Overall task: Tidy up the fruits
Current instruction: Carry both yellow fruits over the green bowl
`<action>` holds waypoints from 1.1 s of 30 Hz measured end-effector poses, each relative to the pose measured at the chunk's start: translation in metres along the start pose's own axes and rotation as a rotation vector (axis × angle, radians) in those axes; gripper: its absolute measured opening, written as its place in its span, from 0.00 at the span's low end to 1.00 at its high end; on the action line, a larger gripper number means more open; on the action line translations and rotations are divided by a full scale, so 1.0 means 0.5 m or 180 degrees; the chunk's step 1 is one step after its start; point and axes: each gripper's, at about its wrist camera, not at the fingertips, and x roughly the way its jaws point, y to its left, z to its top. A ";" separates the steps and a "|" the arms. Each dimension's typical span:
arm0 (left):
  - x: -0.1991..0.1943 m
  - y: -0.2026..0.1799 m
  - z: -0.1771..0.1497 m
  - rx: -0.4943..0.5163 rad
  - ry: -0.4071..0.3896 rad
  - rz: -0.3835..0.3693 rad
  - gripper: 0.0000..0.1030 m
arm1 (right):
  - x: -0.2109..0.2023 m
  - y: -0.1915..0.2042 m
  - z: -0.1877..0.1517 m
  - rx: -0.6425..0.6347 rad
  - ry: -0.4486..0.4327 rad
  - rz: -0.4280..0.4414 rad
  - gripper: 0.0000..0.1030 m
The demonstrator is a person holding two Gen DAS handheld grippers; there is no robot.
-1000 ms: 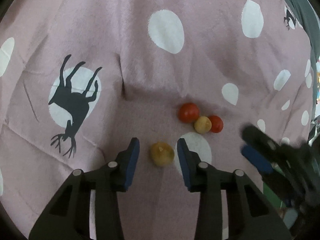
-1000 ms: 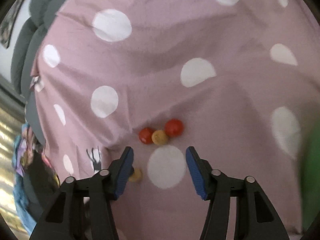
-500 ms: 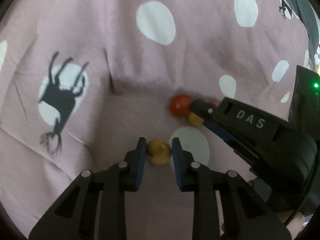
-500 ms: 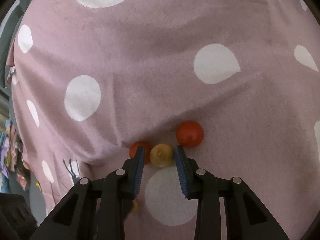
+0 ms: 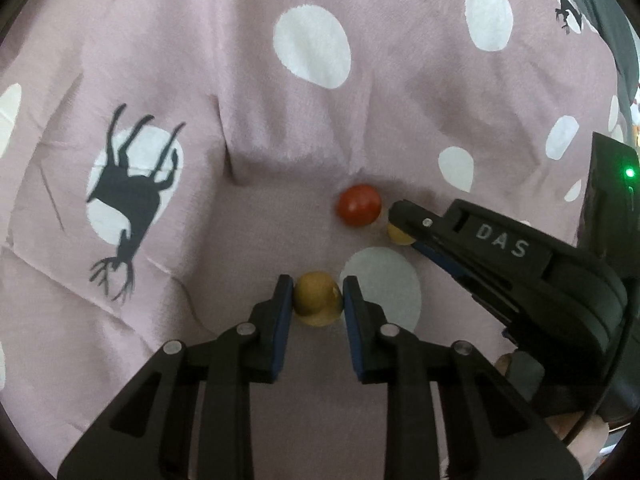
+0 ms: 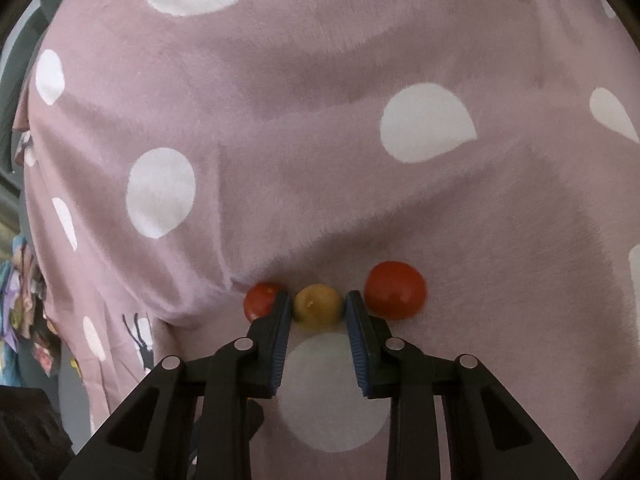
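Small round fruits lie on a pink dotted cloth (image 5: 280, 140). My left gripper (image 5: 318, 300) is shut on a yellow fruit (image 5: 318, 298) on the cloth. My right gripper (image 6: 318, 306) is shut on another yellow fruit (image 6: 317, 306), which sits between a small red fruit (image 6: 259, 300) on its left and a larger red fruit (image 6: 396, 290) on its right. In the left wrist view the right gripper's body (image 5: 500, 256) reaches in from the right, its tip over that second yellow fruit (image 5: 398, 234) beside the larger red fruit (image 5: 358, 205).
The cloth has white dots and a black deer print (image 5: 128, 196) to the left. The cloth's edge drops off at the left of the right wrist view (image 6: 36, 200), with dark upholstery and coloured clutter (image 6: 24, 300) beyond it.
Both grippers have closed from wide open onto their yellow fruits. The right gripper moved forward and down to the cluster of three fruits.
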 end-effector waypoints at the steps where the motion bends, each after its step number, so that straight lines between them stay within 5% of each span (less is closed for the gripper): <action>1: -0.008 0.002 -0.002 0.0011 -0.0018 0.0001 0.24 | -0.007 0.002 -0.002 -0.0012 -0.0004 0.0000 0.29; 10: -0.059 -0.011 -0.018 0.0121 -0.0175 0.0017 0.24 | -0.101 0.036 -0.029 -0.0148 -0.0268 -0.0012 0.29; 33: -0.191 -0.112 -0.077 0.0748 -0.0511 -0.0186 0.24 | -0.315 -0.111 -0.101 0.0034 -0.0882 0.0058 0.29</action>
